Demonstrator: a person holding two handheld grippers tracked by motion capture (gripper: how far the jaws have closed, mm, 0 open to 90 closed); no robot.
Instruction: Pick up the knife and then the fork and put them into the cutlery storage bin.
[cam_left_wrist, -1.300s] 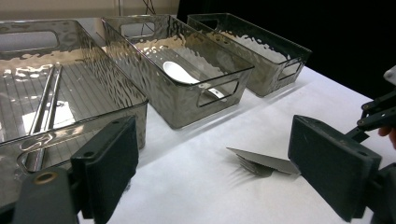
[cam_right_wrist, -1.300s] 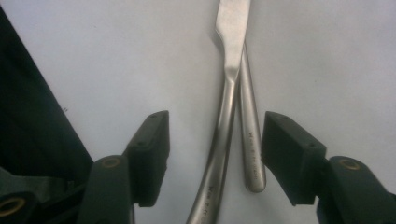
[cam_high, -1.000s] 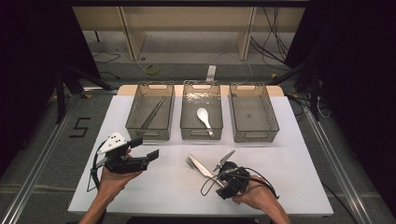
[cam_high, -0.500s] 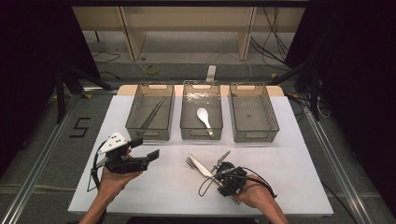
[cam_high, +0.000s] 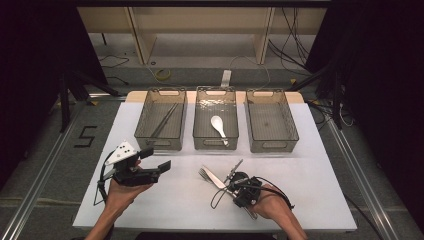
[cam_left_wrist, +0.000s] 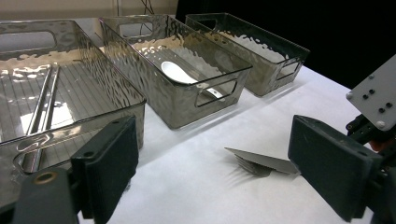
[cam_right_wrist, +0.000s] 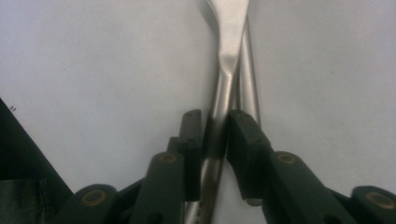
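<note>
Steel knife (cam_high: 216, 177) over fork (cam_high: 204, 173), flat on table.

- The left gripper (cam_high: 159, 159) is held in the left hand (cam_high: 122, 187), low over the table, with its jaws spread wide and nothing between them.
- The right gripper (cam_high: 225, 176) is gripped by the right hand (cam_high: 267, 207); its jaws have just been closing and are pressed on a metal handle (cam_right_wrist: 219, 116).

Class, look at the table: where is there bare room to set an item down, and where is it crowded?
Bare white table lies right of the right gripper, and between it and the left gripper. The right bin looks empty. The fork and knife crowd the right gripper; the bins line the far edge.
</note>
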